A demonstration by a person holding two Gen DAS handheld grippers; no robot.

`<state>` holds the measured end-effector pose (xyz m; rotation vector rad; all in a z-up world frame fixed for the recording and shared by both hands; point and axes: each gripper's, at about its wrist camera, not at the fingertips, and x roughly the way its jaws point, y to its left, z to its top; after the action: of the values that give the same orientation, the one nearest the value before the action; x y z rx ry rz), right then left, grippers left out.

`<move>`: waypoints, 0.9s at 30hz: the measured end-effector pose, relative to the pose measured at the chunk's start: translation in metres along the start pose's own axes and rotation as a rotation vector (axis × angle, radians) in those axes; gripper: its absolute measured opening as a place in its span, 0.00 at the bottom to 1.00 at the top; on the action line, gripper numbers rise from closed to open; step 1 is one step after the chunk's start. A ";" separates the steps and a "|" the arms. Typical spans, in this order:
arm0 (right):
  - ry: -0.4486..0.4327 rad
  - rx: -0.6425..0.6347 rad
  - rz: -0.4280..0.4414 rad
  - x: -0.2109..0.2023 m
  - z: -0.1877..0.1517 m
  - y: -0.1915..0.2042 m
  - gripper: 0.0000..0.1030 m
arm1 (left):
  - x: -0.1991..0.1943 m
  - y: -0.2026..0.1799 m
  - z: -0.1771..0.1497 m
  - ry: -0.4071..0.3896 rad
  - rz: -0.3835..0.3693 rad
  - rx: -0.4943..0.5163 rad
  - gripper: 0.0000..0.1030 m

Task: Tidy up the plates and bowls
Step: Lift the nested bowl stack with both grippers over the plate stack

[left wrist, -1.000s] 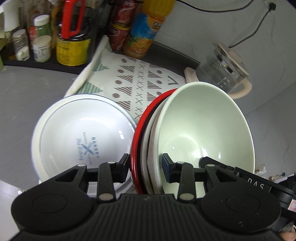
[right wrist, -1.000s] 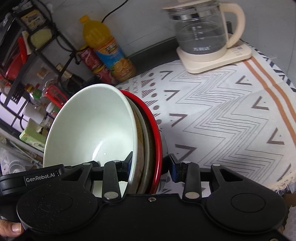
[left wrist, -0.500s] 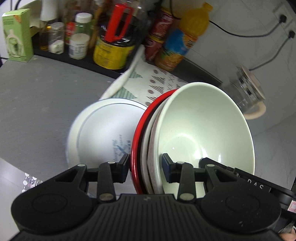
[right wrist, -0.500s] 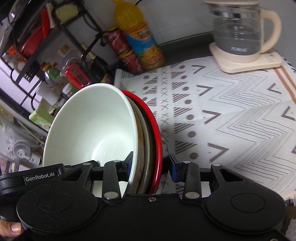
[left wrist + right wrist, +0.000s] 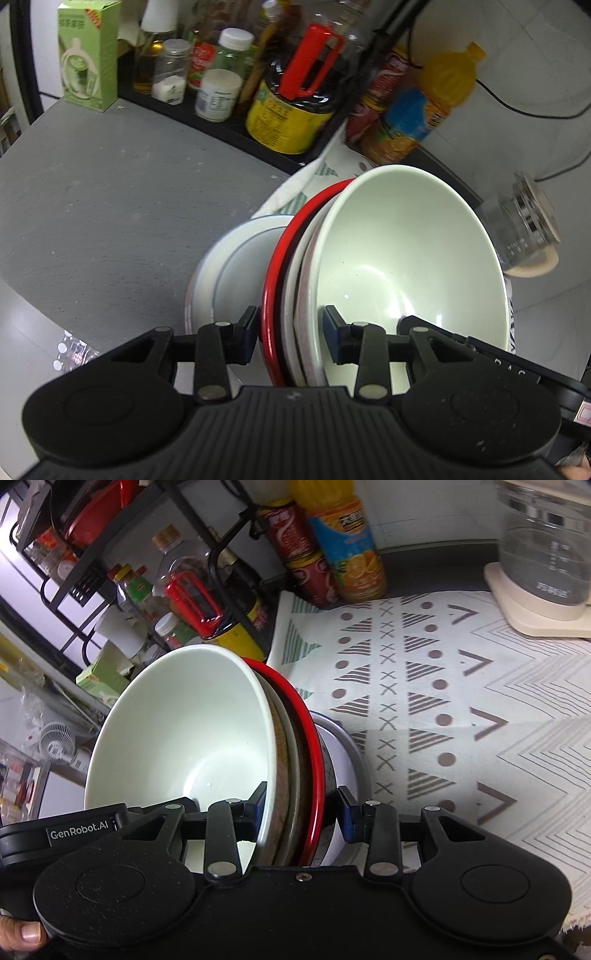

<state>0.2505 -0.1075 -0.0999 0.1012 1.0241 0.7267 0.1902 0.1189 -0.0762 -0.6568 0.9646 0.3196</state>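
Observation:
A nested stack of bowls is held between both grippers: a pale green bowl (image 5: 399,258) innermost, a patterned bowl and a red-rimmed bowl (image 5: 271,288) outside. My left gripper (image 5: 290,332) is shut on the stack's rim; so is my right gripper (image 5: 301,812), from the opposite side, where the green bowl (image 5: 184,731) and red rim (image 5: 314,746) show. Below the stack, a white plate (image 5: 229,273) lies partly on the patterned cloth, partly on the grey counter (image 5: 110,192); it also shows in the right wrist view (image 5: 343,753).
A rack of bottles, jars and a soy sauce jug (image 5: 291,99) lines the back. An orange juice bottle (image 5: 347,550) and red cans (image 5: 306,565) stand at the cloth's (image 5: 461,701) far edge. A glass kettle (image 5: 546,554) stands at far right.
Both grippers have carried the bowl stack leftward, over the white plate near the cloth's left edge. The kettle has slid toward the right of both views. The grip is unchanged.

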 end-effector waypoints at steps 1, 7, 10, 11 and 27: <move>0.006 -0.004 0.000 0.003 0.001 0.001 0.36 | 0.001 0.002 0.001 0.001 0.004 -0.009 0.35; 0.048 -0.017 0.002 0.020 0.006 0.004 0.36 | 0.013 0.013 0.006 0.024 0.020 -0.045 0.35; 0.067 -0.014 -0.002 0.028 0.007 0.003 0.36 | 0.020 0.015 0.007 0.038 0.026 -0.053 0.35; 0.073 -0.011 -0.004 0.031 0.007 0.002 0.36 | 0.023 0.016 0.007 0.042 0.028 -0.056 0.35; 0.124 0.024 -0.027 0.053 0.004 -0.012 0.36 | 0.047 0.018 0.005 0.096 0.051 -0.070 0.35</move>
<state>0.2764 -0.0838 -0.1418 0.0638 1.1507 0.7028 0.2094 0.1346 -0.1202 -0.7175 1.0672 0.3705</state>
